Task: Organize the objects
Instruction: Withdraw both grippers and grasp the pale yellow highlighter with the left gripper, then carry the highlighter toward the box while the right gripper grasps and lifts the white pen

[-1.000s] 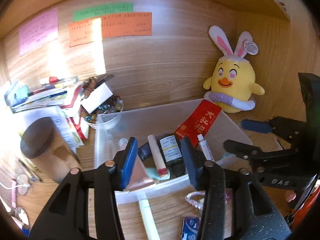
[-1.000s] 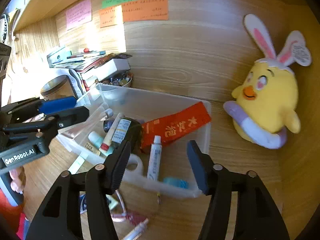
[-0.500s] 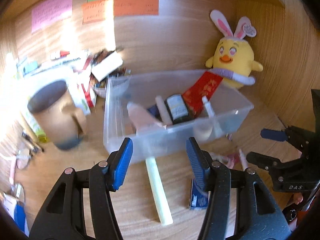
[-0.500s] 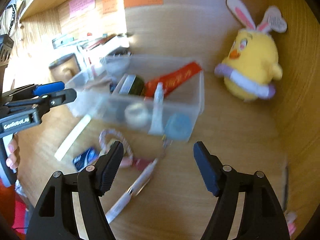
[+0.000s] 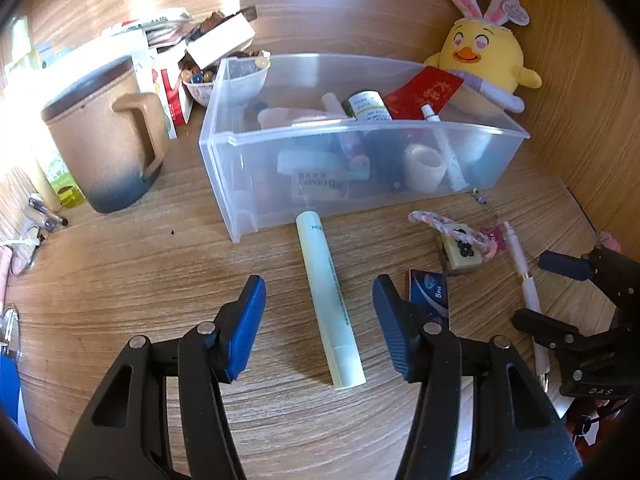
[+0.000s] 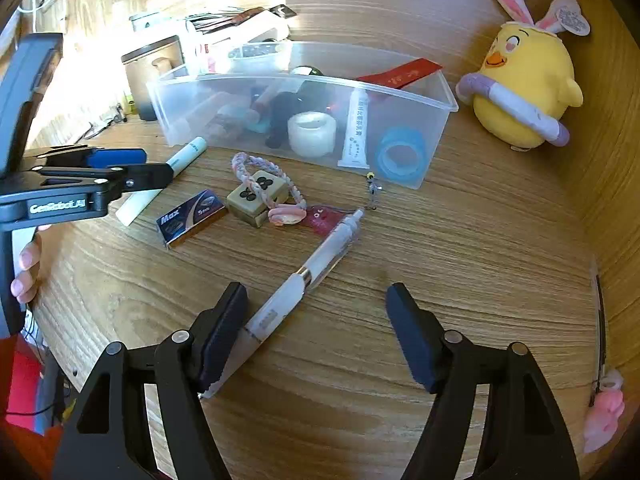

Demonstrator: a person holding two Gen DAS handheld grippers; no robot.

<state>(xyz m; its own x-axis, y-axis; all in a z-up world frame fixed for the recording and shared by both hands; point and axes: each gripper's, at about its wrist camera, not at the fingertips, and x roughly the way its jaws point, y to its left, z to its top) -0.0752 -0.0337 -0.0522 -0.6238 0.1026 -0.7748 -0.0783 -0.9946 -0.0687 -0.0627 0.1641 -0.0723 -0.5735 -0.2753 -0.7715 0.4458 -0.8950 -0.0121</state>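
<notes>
A clear plastic bin holds tubes, a dark bottle, tape rolls and a red envelope. In front of it a pale green tube lies on the desk. My left gripper hovers over the tube, open, one finger on each side and neither pad touching. Right of the tube lie a blue box, a mahjong-tile keychain with a pink braided loop, and a white pen. My right gripper straddles the pen, its jaws closing but clear of it.
A brown mug stands left of the bin, with boxes and papers piled behind it. A yellow plush chick sits in the back right corner. A wooden wall closes the right side, where a pink charm hangs.
Both grippers have dropped and drawn back from above the bin to the desk in front of it. The left now frames the green tube, the right the pen. Both jaws have widened.
</notes>
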